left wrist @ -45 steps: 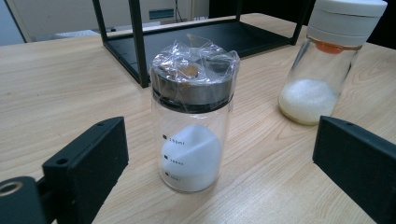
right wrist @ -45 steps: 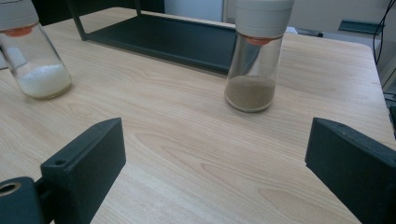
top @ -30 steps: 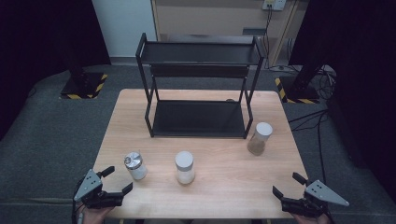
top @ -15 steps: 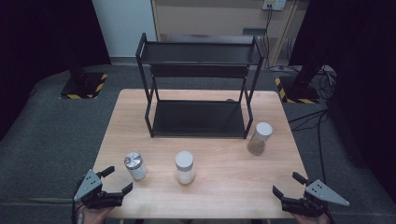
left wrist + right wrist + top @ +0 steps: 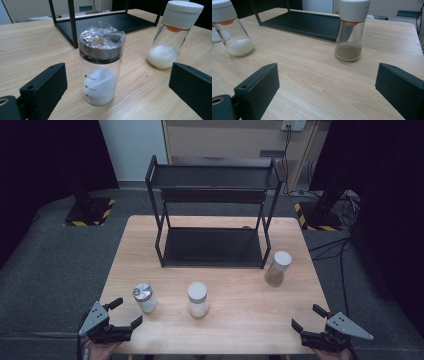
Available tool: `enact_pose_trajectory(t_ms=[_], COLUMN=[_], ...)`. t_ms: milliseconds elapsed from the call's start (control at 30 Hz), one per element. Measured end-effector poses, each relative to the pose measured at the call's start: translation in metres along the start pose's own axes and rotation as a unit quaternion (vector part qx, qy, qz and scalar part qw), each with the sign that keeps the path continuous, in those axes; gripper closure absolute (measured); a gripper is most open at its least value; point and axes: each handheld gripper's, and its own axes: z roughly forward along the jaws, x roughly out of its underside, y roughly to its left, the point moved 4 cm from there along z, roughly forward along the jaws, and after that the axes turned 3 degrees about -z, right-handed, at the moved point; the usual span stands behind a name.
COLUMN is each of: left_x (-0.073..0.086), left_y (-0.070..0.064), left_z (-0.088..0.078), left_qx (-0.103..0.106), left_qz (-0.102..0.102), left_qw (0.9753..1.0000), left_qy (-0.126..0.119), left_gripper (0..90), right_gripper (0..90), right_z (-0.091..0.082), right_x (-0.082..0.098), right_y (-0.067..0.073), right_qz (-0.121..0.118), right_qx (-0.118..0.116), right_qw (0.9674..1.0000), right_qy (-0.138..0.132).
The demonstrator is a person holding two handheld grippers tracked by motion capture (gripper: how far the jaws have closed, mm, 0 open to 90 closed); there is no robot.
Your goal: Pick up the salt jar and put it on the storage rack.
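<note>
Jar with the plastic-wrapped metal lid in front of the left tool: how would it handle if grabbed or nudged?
The wrapped jar is clear, probably glass: rigid, maybe slick, breakable if dropped. It is tall and narrow, so a high push could tip it. The white powder fills under half, so it is likely fairly light.

Both hands sit low and near the person, wide apart. Left gripper (image 5: pixel 123 312) has its jaws spread wide, nothing between the tips, pointing forward and a bit inward. Right gripper (image 5: pixel 308 317) mirrors it, jaws wide apart too, gripping nothing.
</note>
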Motion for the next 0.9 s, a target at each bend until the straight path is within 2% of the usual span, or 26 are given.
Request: enact_pose_trajectory(t_ms=[367, 700, 900], left_x=[-0.008, -0.024, -0.036], left_y=[0.0, 0.004, 0.006], left_z=[-0.006, -0.007, -0.008], left_qx=[0.001, 0.008, 0.011], left_qz=[-0.005, -0.006, 0.001], left_qw=[0.9999, 0.9999, 0.9999], left_qy=[-0.013, -0.011, -0.004], left_gripper=[0.8, 0.9, 0.8], right_gripper=[5.3, 5.3, 5.3], right_z=[0.0, 0.0, 0.0], right_x=[0.0, 0.0, 0.0], right_y=[0.0, 0.0, 0.0], right_qz=[0.0, -0.001, -0.001], right_qx=[0.001, 0.0, 0.0], right_qw=[1.0, 1.0, 1.0], right_qy=[0.001, 0.0, 0.0])
